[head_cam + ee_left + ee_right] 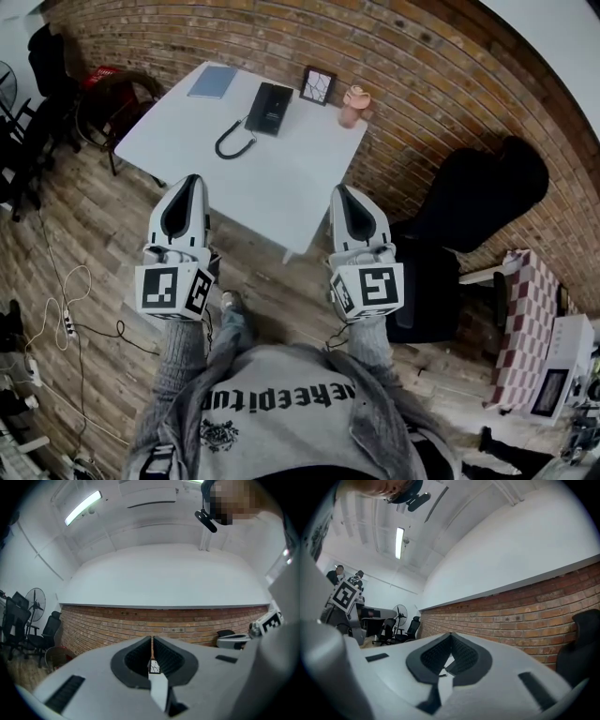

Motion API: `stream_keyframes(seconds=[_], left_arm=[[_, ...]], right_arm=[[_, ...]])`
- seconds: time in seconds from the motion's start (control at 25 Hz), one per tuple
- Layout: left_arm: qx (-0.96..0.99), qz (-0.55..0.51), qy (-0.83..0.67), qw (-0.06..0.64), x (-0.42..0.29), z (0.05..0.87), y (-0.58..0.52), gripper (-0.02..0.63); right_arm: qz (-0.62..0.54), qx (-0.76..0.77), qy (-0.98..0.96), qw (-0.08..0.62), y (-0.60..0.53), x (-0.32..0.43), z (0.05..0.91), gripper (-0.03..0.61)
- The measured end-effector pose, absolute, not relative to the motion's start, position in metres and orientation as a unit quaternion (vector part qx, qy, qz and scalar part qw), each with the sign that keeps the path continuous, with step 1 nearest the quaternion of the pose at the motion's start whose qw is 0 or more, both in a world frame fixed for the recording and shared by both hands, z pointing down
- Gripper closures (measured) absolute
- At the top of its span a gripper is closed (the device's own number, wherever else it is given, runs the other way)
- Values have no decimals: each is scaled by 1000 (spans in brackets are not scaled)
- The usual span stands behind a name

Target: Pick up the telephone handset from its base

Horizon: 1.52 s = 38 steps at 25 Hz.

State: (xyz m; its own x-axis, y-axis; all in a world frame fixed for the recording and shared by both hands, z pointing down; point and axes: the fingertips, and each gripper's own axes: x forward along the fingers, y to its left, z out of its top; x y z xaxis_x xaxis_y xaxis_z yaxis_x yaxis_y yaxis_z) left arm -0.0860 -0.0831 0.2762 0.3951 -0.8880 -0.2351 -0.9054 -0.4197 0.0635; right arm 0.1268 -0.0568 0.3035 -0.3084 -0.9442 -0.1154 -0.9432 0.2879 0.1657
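A black telephone (269, 108) lies on the white table (281, 178) toward its far side, the handset resting on its base. Its coiled black cord (232, 142) loops toward the near left. My left gripper (192, 180) is shut and empty, held short of the table's near left edge. My right gripper (339, 190) is shut and empty too, over the table's near right corner. In the left gripper view the left gripper (152, 638) shows jaws pressed together and points at the brick wall. The right gripper (450, 634) in its own view shows the same; the phone is barely seen there.
On the table's far side lie a blue notebook (213, 82), a small picture frame (318, 85) and a pink cup (353, 105). A black office chair (469, 216) stands right of the table. A red chair (112, 94) stands left. Cables (66, 319) trail over the wooden floor.
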Motion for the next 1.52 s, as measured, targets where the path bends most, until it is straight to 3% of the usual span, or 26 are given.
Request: stream_keyframes(seconds=[0.8,1.52], left_arm=[[-864,122,487,40,-145,265,-235,598],[-874,107,474,-2,-167,287,-308,598]], right_arm=[[-100,633,-768,4,-185,65,293,575],[-89,654,-751,27,-245,43,308,575]])
